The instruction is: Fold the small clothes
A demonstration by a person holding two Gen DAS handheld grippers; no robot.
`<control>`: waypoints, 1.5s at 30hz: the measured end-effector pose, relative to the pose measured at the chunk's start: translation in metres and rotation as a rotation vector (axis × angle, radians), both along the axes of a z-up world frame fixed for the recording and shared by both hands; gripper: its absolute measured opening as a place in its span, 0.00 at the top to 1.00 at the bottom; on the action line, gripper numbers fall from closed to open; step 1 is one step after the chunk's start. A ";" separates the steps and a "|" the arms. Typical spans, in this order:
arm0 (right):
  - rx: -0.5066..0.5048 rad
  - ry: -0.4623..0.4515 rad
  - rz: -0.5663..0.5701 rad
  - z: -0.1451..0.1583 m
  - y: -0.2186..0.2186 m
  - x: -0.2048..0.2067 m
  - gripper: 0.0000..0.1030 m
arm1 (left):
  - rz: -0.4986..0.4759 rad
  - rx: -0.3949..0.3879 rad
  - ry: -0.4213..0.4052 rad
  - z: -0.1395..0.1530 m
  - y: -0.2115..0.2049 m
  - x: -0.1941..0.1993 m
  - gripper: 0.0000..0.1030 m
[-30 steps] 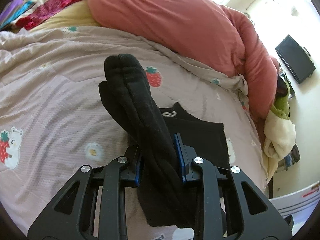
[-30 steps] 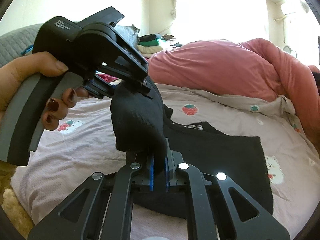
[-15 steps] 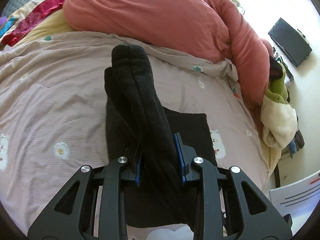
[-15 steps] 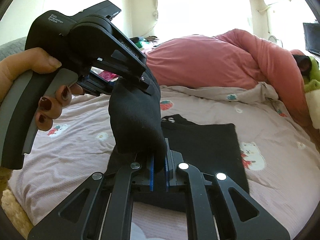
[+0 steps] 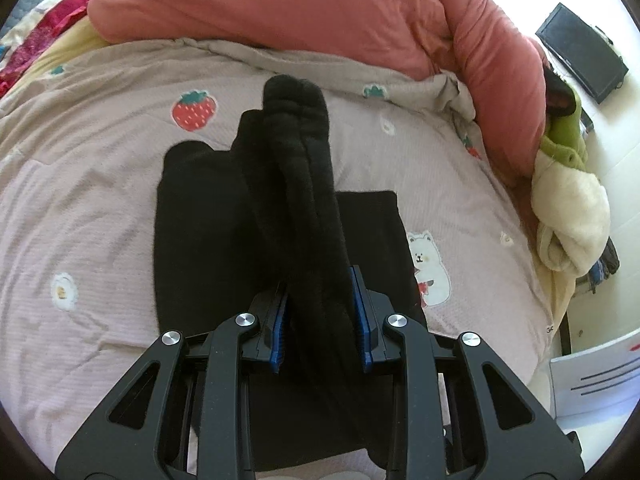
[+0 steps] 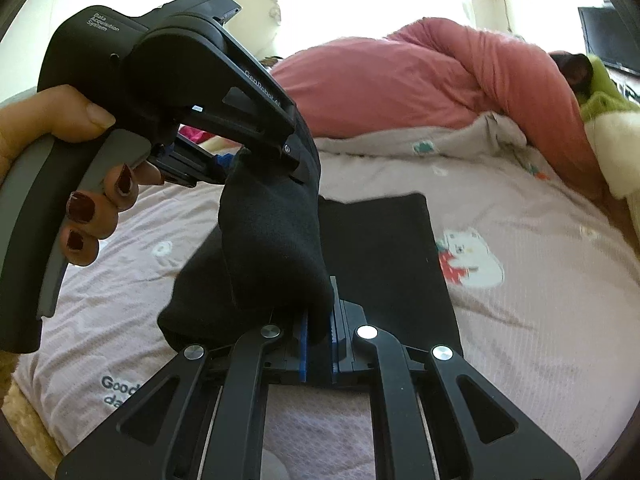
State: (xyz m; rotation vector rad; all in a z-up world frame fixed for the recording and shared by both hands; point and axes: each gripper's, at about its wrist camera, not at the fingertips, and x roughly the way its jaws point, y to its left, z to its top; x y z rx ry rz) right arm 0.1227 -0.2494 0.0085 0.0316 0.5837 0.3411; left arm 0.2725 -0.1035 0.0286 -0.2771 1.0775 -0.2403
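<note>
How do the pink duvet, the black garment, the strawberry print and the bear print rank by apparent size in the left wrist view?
1. pink duvet
2. black garment, though nearer the camera
3. bear print
4. strawberry print, close to the bear

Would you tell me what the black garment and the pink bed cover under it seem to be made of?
The black garment looks like a soft knit or fleece: matte, slightly fuzzy, bunching in thick rolls where both grippers pinch it. The pink bed cover looks like light woven or ribbed cotton, judging by its fine stripes, soft wrinkles and printed strawberries and bears; the exact fibre cannot be told.
</note>
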 end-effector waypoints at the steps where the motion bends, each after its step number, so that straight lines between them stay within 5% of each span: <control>1: 0.008 0.010 -0.003 -0.002 -0.001 0.000 0.94 | -0.002 0.002 0.003 -0.002 -0.002 0.001 0.81; 10: 0.061 0.075 -0.018 -0.015 -0.010 0.007 0.93 | -0.023 0.019 0.023 -0.016 -0.024 0.009 0.77; 12: 0.069 0.087 -0.018 -0.016 -0.011 0.009 0.93 | -0.031 -0.001 0.028 -0.019 -0.026 0.011 0.71; 17: 0.115 0.159 -0.044 -0.024 -0.023 0.019 0.88 | -0.062 -0.145 0.044 -0.024 -0.025 0.013 0.39; 21: 0.225 0.227 -0.053 -0.033 -0.042 0.024 0.83 | -0.052 -0.194 -0.010 -0.013 -0.013 0.003 0.38; 26: 0.336 0.285 -0.030 -0.031 -0.055 0.026 0.73 | -0.003 -0.118 -0.070 -0.006 0.013 -0.013 0.38; 31: 0.440 0.334 0.026 -0.022 -0.065 0.038 0.39 | 0.042 -0.027 -0.093 -0.013 0.038 -0.028 0.38; 39: 0.501 0.427 0.047 -0.012 -0.076 0.094 0.36 | 0.048 0.060 -0.097 -0.029 0.048 -0.047 0.38; 45: 0.490 0.505 0.075 -0.017 -0.067 0.131 0.36 | 0.044 0.056 -0.092 -0.035 0.049 -0.050 0.38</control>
